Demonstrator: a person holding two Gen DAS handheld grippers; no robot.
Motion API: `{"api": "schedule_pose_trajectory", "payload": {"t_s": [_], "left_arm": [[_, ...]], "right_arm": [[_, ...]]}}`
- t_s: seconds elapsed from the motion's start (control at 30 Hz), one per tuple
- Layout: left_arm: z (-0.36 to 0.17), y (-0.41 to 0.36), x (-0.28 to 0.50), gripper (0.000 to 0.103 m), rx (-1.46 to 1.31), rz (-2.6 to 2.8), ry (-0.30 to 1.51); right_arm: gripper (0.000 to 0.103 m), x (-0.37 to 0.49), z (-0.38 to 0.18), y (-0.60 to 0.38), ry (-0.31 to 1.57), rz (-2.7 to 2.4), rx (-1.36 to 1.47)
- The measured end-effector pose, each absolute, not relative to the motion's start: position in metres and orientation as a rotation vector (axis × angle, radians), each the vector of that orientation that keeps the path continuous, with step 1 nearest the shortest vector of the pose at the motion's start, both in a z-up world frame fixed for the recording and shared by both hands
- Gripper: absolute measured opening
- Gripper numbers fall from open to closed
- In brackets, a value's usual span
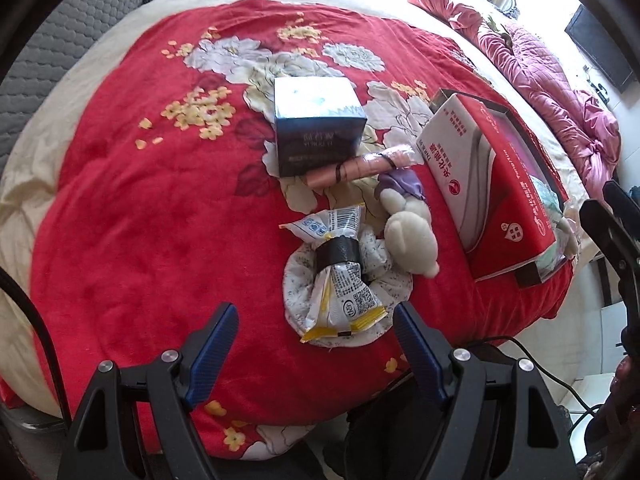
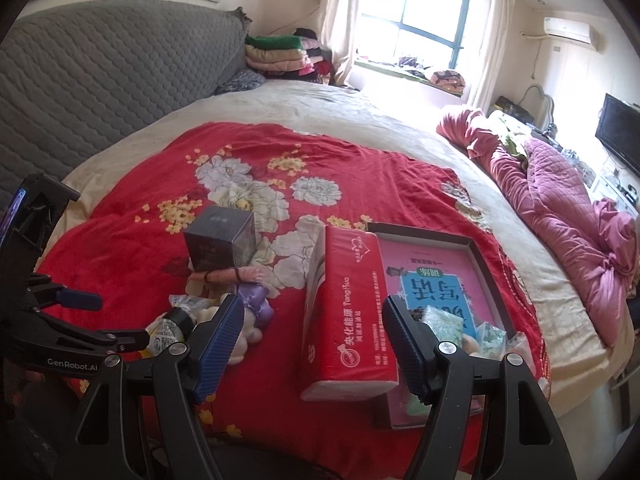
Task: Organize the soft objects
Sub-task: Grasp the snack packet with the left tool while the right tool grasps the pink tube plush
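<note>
Both tools hang above the near edge of the red floral blanket [image 1: 120, 220], which seems to serve as the sorting ground. The left gripper [image 1: 316, 332], at the bottom centre of its view, has its blue pads spread wide and holds nothing; the gap frames the taped snack packet [image 1: 340, 276] just above it, so this looks like the next pick. That packet lies across a white floral fabric pouch [image 1: 296, 280], with the cream plush toy [image 1: 408, 236] touching it at right of centre. Above these, a pink roll [image 1: 360, 166] rests against the dark blue box [image 1: 320, 128] near frame centre. The right gripper [image 2: 314, 340], low in its view, is likewise spread and empty, its gap straddling the red tissue pack [image 2: 344, 308], which leans on the rim of the shallow tray [image 2: 476, 248] at right of centre. Small green-white packets [image 2: 444, 322] already sit in the tray's near end, so I judge it to be the collecting place, with most soft items not yet gathered.
</note>
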State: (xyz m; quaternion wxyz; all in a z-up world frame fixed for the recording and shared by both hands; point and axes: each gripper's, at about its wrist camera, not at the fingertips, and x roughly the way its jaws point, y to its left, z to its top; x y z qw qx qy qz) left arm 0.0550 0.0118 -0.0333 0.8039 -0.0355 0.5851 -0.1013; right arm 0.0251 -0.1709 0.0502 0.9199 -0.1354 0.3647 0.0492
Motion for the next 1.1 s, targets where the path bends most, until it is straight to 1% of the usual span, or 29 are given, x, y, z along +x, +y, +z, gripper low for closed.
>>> {"api": "schedule_pose_trajectory", "payload": {"t_s": [0.23,0.4,0.7,0.83,1.1], "left_arm": [[-0.051,0.003,0.069,0.079,-0.106,-0.241,1.276],[-0.068,0.001,0.081,0.079,-0.094,-0.243,1.298],[-0.084,0.022,0.094,0.079,-0.163,-0.257,1.306],[-0.088,0.034,0.1,0.08,-0.199,-0.264,1.305],[-0.094,0.043,0.104,0.08,-0.232,-0.289,1.303]], "right_arm": [[0.073,0.054,0.04,-0.154,0.779,0.134,-0.318],[0.073,0.084,0.024,-0.131,0.859,0.204,-0.413],[0.073,0.139,-0.023,-0.096,1.023,0.348,-0.588],[0.073,0.149,-0.046,-0.079,1.056,0.383,-0.707],[0.073,0.165,-0.083,-0.061,1.115,0.403,-0.847]]}}
